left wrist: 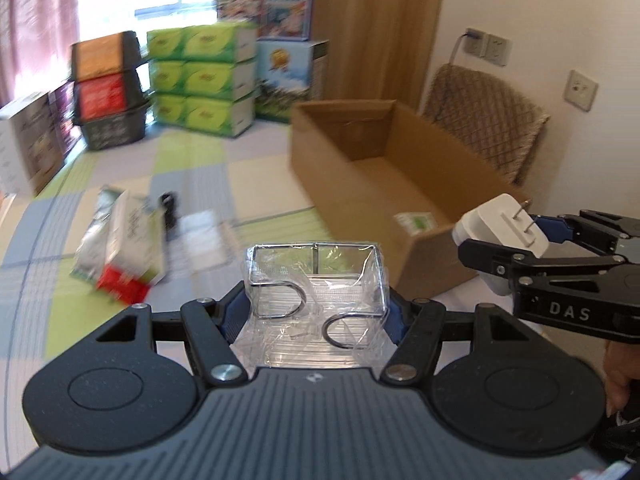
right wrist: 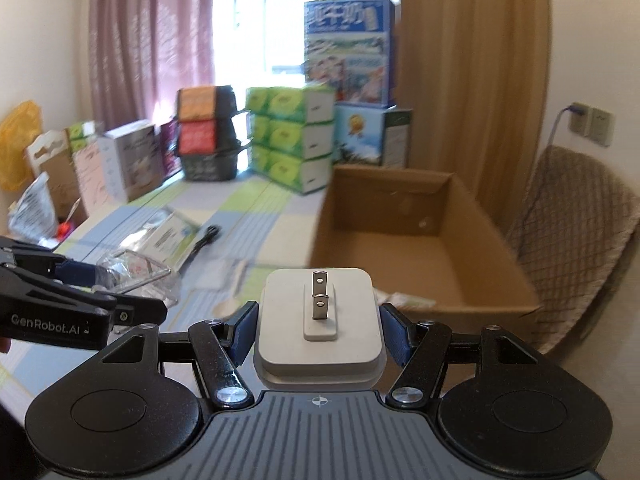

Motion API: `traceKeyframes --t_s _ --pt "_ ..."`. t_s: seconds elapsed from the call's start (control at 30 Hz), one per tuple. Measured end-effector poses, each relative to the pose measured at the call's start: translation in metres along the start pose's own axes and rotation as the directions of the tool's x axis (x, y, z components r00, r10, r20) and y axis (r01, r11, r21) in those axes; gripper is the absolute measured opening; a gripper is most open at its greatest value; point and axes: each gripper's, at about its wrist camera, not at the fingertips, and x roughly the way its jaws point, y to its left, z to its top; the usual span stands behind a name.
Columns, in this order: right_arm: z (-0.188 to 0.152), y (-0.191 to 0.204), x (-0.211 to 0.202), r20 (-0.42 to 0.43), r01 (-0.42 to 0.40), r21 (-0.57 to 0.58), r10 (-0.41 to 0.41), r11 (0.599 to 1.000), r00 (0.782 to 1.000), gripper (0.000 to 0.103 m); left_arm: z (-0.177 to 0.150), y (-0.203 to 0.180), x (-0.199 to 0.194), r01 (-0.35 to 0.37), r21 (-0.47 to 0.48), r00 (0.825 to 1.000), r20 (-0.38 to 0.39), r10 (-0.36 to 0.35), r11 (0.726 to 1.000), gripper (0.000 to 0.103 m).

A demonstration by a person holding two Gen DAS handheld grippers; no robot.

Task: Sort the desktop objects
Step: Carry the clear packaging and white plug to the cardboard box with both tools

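Observation:
My left gripper (left wrist: 316,305) is shut on a chrome wire rack wrapped in clear plastic (left wrist: 316,276), held above the checked tablecloth. To its right, my right gripper (left wrist: 516,240) is shut on a white charger plug (left wrist: 500,228) with its two prongs pointing up, just beside the near corner of the open cardboard box (left wrist: 432,248). In the right wrist view the charger plug (right wrist: 320,332) sits between the blue pads of the right gripper (right wrist: 319,334), facing the cardboard box (right wrist: 504,304). The left gripper (right wrist: 116,288) with the wrapped rack (right wrist: 136,270) shows at left.
A white, green and red packet (left wrist: 124,240) and a black cable (left wrist: 170,212) lie on the tablecloth at left. A small white-green item (left wrist: 416,222) lies inside the box. Green tissue boxes (left wrist: 204,80), black baskets (left wrist: 108,92) and cartons line the back. A chair (left wrist: 488,120) stands behind the box.

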Motion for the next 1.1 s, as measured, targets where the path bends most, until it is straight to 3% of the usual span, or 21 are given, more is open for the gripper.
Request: traceKeyframes --t_s 0.5,0.73,1.1 --pt "0.038 -0.086 0.020 0.005 0.082 0.035 -0.082 0.996 0.997 0.062 0.071 -0.070 0.043 0.105 0.089 0.994 0.030 -0.108 0.990 0.062" --pt "0.045 -0.114 0.045 -0.014 0.095 0.052 -0.095 0.994 0.995 0.062 0.097 -0.081 0.075 0.135 0.071 0.991 0.015 -0.136 0.988 0.062" --pt "0.042 -0.135 0.074 -0.051 0.109 0.087 -0.105 0.990 0.993 0.062 0.101 -0.085 0.122 0.135 0.054 0.990 -0.043 -0.132 0.989 0.062"
